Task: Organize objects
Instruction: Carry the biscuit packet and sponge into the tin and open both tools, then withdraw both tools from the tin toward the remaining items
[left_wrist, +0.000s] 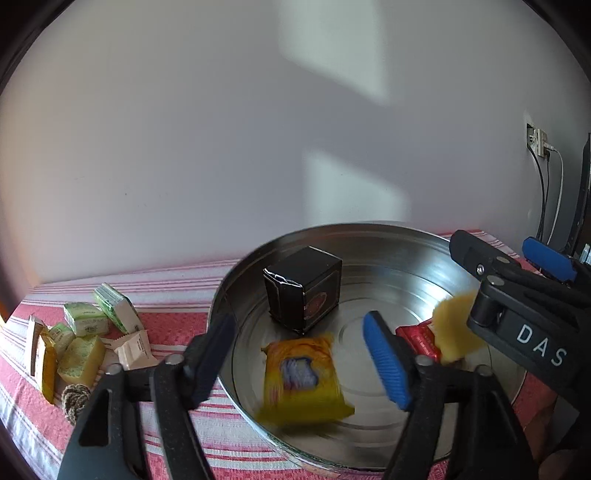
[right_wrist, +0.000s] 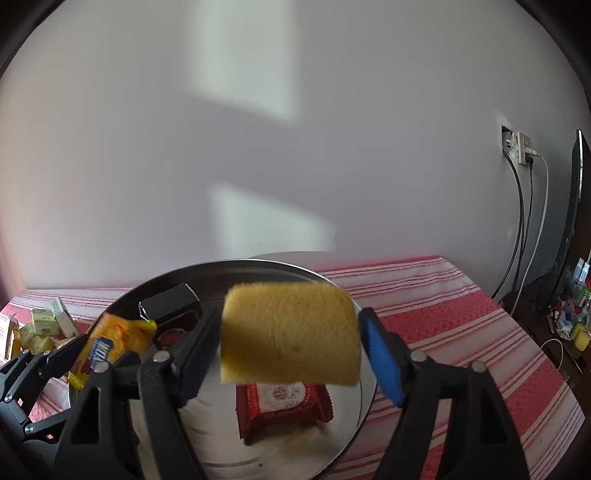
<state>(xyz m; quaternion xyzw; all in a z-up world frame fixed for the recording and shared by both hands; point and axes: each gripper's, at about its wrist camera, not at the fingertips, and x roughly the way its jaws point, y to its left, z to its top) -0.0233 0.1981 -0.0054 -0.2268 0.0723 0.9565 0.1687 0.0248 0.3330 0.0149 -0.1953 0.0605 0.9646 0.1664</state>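
The sponge (right_wrist: 290, 334) sits between the right gripper's (right_wrist: 290, 350) fingers over the red packet (right_wrist: 284, 406) in the metal tray (right_wrist: 364, 391); those fingers stand wide, a gap shows on the blue-pad side, and whether the dark pad touches it I cannot tell, so I judge it released and about to land. The yellow packet (left_wrist: 304, 380), blurred, lies on the tray floor between the left gripper's (left_wrist: 299, 360) spread fingers, touching neither. What could go wrong: the sponge may bounce off the red packet toward the tray rim, or catch on a finger drawn back too fast; the two grippers crowd the same tray and could knock each other or shove the black box (left_wrist: 303, 291). The left view alone shows the small packets (left_wrist: 86, 332) and a rope knot (left_wrist: 75, 400) waiting near the table's left edge, plus the box's full shape. The right view alone shows the red packet's whole face and the bare cloth toward the table's right edge.
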